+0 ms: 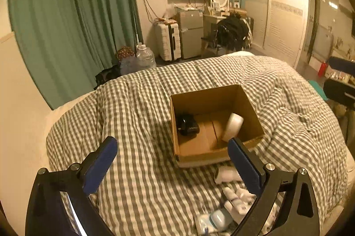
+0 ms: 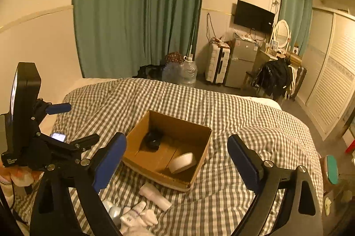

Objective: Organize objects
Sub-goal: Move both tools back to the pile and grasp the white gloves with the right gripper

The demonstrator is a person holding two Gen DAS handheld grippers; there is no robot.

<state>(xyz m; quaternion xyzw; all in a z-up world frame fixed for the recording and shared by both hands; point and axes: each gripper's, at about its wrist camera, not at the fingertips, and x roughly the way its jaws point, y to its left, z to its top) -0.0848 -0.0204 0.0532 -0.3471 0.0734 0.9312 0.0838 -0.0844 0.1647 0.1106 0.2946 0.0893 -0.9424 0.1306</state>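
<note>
An open cardboard box [image 1: 248,105] stands on the checked duvet; it also shows in the right wrist view [image 2: 199,156]. Inside lie a black object [image 1: 187,125] [image 2: 152,140] and a round white jar [image 1: 233,126] [image 2: 182,162]. A white bottle [image 1: 226,174] [image 2: 155,192] lies on the duvet just in front of the box. Several small white tubes and bottles [image 1: 235,202] [image 2: 135,213] lie nearer to me. My left gripper [image 1: 173,151] is open and empty, above the duvet before the box. My right gripper [image 2: 177,151] is open and empty, hovering near the box. The left gripper's body [image 2: 26,125] shows at left.
The checked duvet [image 1: 144,103] covers the bed. A lit phone [image 2: 58,137] lies on it at left. Green curtains [image 1: 66,14], water jugs [image 1: 145,57], a suitcase [image 1: 168,40], a small fridge [image 1: 192,34], a chair with dark clothes [image 1: 231,33] and a wardrobe [image 1: 286,9] stand beyond.
</note>
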